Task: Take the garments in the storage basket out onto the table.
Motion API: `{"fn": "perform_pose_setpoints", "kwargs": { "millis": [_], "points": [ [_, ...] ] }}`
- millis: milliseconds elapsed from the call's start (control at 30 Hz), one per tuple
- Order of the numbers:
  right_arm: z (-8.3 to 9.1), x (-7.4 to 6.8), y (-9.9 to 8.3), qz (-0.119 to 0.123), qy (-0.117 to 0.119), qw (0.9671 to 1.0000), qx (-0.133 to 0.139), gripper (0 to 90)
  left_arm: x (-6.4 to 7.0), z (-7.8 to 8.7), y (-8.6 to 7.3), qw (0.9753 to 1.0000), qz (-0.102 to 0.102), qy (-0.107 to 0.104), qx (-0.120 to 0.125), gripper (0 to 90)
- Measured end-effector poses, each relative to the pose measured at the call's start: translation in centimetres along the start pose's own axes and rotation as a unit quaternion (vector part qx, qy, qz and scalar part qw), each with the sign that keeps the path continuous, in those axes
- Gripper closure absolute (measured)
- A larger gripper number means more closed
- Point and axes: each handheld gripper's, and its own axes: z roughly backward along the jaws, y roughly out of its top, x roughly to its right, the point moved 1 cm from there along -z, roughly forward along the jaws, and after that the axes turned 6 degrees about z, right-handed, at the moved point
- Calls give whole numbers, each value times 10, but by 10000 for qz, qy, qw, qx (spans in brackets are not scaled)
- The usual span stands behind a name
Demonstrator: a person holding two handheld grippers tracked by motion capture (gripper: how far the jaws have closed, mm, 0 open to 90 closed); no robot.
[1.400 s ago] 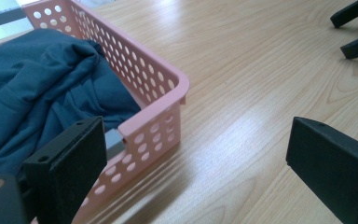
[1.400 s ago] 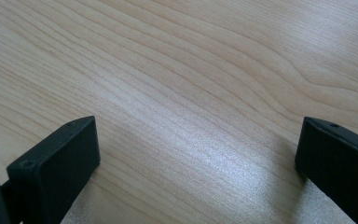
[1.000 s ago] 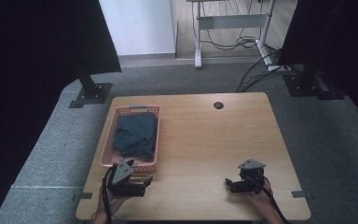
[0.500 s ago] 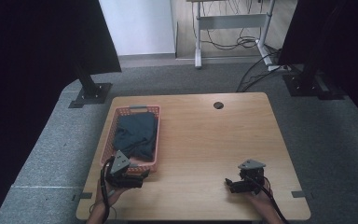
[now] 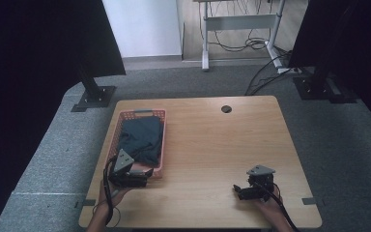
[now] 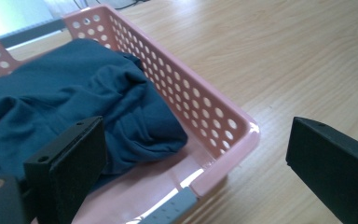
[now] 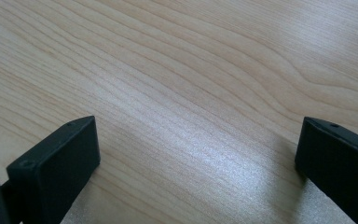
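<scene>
- The left gripper (image 5: 147,173) has its jaws spread wide with nothing between them — in the left gripper view one jaw hangs over the inside of the basket (image 6: 223,116), the other out over bare table (image 6: 279,51) past the basket's near corner.
- The right gripper (image 5: 239,190) is spread just as wide, also empty; in the right gripper view its jaws frame plain wood grain and nothing else.
- The cloth (image 5: 141,138), dark blue, lies crumpled inside the basket, bunched in soft folds and filling most of it; some pink floor shows at the near end.
- In the left gripper view the cloth (image 6: 74,102) sits just ahead of the inner jaw; whether they touch I cannot tell.
- The basket (image 5: 162,140) is pink plastic with rows of round holes in its walls and a grey handle piece at each short end; it stands on the left part of the table, long side running away from the person.
- The left gripper is at the basket's near end, held in a hand that comes in from the bottom edge, cable looping by the wrist.
- The right gripper is well apart from it, near the table's front right, low over the wood.
- The table (image 5: 212,145) is light wood with a round dark cable hole (image 5: 226,109) near the far edge — around it, grey carpet (image 5: 43,159).
</scene>
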Motion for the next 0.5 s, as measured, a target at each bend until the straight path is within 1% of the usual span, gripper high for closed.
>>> {"fn": "perform_pose_setpoints", "kwargs": {
  "millis": [133,300,500],
  "points": [
    [0,0,0,-2,-1,10000,1,0,-4,-3,4,10000,-40,26,-87,47],
    [0,0,0,1,-5,10000,-1,0,-8,-8,8,9999,15,51,-126,46],
    [0,0,0,0,-6,10000,-1,0,-11,-15,13,9997,-35,90,-229,46]
  ]
}}
